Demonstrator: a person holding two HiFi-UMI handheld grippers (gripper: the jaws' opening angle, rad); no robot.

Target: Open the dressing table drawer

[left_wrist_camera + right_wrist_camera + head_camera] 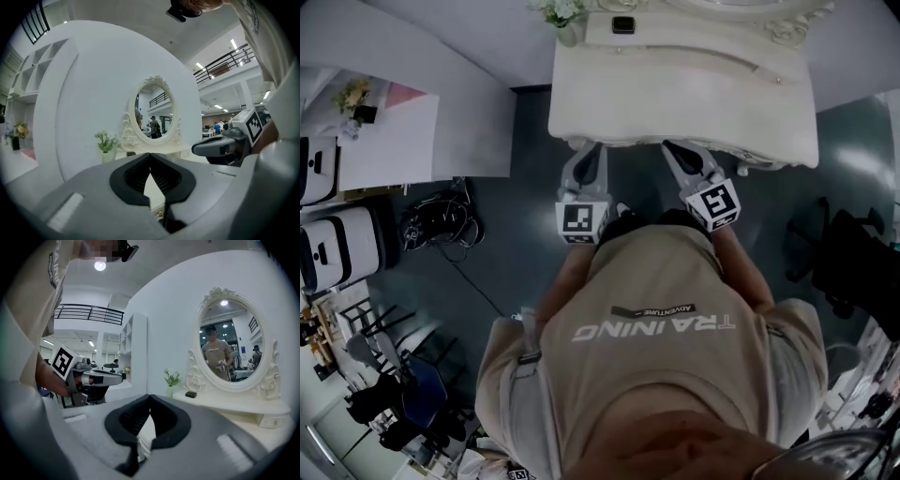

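Observation:
The white dressing table (675,94) with its oval mirror (154,112) stands right in front of me. Both grippers are held side by side at its front edge. My left gripper (589,155) has its fingertips touching, with nothing between them. Through the gap behind its pads (136,176) I see a cream drawer front (154,192) and a small gold knob (161,214). My right gripper (675,153) is shut too, and it points at the table (234,404) from the left of the mirror (229,348). Each gripper shows in the other's view, the left gripper (93,378) and the right gripper (220,146).
A vase of flowers (562,14) and a small black object (622,25) stand at the table's back left. A white desk (394,131) is to the left, with cables (441,220) on the floor beside it. A black chair (853,262) stands at the right.

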